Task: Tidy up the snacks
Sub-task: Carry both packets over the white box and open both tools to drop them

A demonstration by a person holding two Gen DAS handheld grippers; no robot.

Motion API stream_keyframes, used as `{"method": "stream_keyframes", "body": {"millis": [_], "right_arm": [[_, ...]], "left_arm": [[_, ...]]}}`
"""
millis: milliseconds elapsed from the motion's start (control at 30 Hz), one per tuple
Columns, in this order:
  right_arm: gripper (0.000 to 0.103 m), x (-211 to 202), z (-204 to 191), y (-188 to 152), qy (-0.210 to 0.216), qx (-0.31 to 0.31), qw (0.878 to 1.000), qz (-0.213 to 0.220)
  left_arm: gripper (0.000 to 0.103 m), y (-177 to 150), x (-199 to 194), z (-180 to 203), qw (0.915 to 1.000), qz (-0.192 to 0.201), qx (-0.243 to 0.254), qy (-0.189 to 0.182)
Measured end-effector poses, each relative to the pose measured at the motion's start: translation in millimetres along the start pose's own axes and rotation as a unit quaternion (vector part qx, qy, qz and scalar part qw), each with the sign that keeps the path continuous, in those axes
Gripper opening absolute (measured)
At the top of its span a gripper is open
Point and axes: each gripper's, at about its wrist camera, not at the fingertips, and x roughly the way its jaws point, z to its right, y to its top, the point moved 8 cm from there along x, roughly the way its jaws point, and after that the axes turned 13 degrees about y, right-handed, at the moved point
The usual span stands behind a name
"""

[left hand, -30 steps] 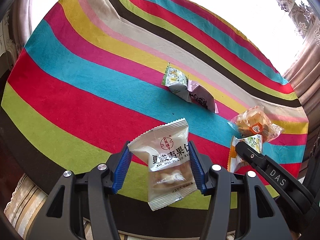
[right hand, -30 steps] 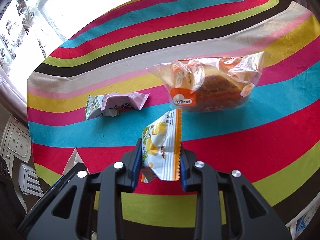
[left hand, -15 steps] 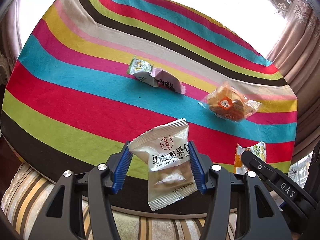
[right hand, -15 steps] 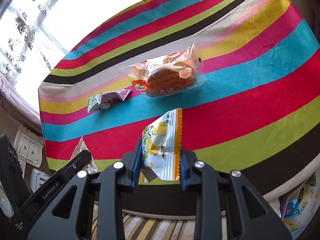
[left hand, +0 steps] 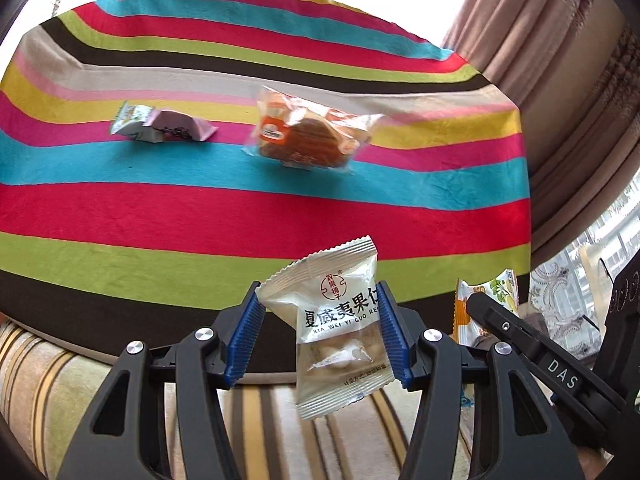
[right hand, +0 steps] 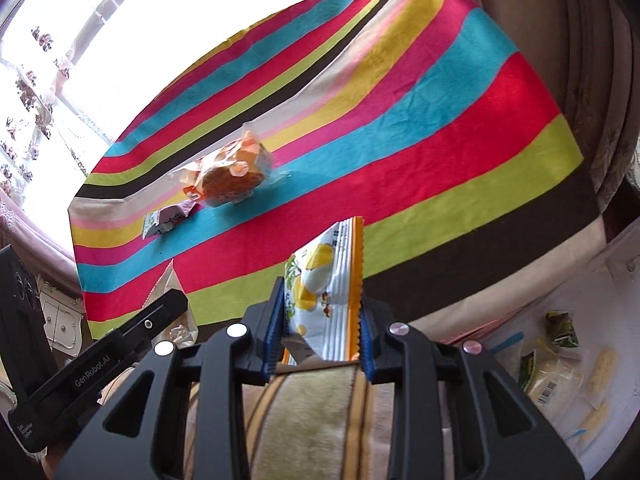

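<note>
Striped worktop [left hand: 280, 208] carries a bread pack [left hand: 310, 136] and two small wrappers [left hand: 164, 126], unsorted. Our left tool [left hand: 318, 330] grips a nut packet [left hand: 340, 332]; our right tool [right hand: 320, 320] pinches a yellow-fruit sachet [right hand: 328, 280], both off the worktop's near edge.

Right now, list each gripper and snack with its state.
Left gripper: shut on nut packet, lifted off the table.
Right gripper: shut on orange-edged packet, lifted.
Bread bag: sealed, lying on cloth.
Green packet and pink packet: lying on cloth, touching.
</note>
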Motion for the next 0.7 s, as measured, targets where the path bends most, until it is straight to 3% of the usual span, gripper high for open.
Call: {"method": "stream_keyframes", "body": {"millis": [367, 700], "right_arm": [[0.031, -76, 110, -19, -0.057, 0.057, 0.996, 0.028], [0.031, -121, 190, -55, -0.102, 0.104, 0.989, 0.036]], "left_arm": [[0.053, -50, 1, 121, 0.9909, -0.051, 0.111, -0.058], [0.053, -120, -1, 197, 0.9660, -0.124, 0.208, -0.090]]}}
